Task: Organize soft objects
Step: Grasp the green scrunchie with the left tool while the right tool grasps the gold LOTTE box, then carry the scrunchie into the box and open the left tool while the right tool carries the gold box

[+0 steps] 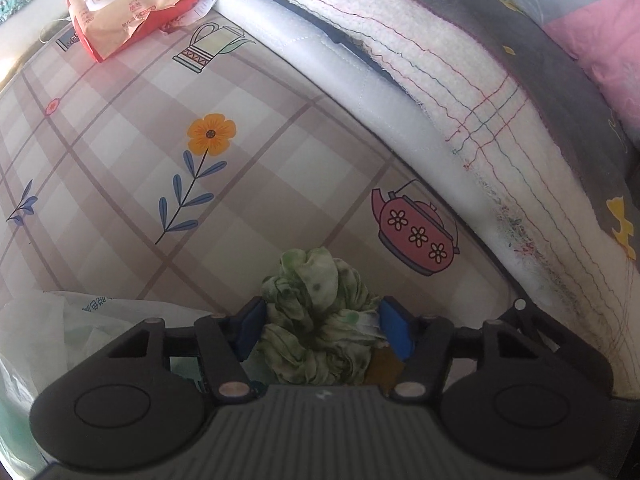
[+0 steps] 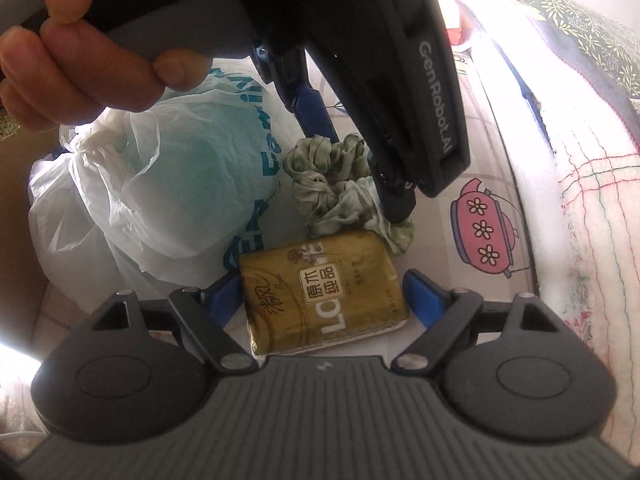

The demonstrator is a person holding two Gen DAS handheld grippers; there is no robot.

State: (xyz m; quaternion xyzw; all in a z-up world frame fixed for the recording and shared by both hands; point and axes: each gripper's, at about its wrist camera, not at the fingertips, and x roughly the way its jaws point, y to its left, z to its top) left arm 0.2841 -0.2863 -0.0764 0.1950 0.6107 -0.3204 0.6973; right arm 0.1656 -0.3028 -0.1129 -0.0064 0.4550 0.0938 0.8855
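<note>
Left wrist view: straddling the green scrunchie (image 1: 320, 320) on the checked sheet (image 1: 120, 152), left gripper (image 1: 320, 322) half closed, pads seemingly touching fabric, likely gathering it.
Right wrist view: spread around the tissue pack (image 2: 324, 292), right gripper (image 2: 320, 300) not pinching, probably lining up.

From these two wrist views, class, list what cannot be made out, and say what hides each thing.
- Crumpled green fabric scrunchie: in the left wrist view its near part is behind the left gripper; whether the pads already press it is unclear.
- White plastic bag: contents veiled by its film in the right wrist view.
- Gold tissue packet: near end hidden by the right gripper.
- Orange wipes pack: print too small.
</note>
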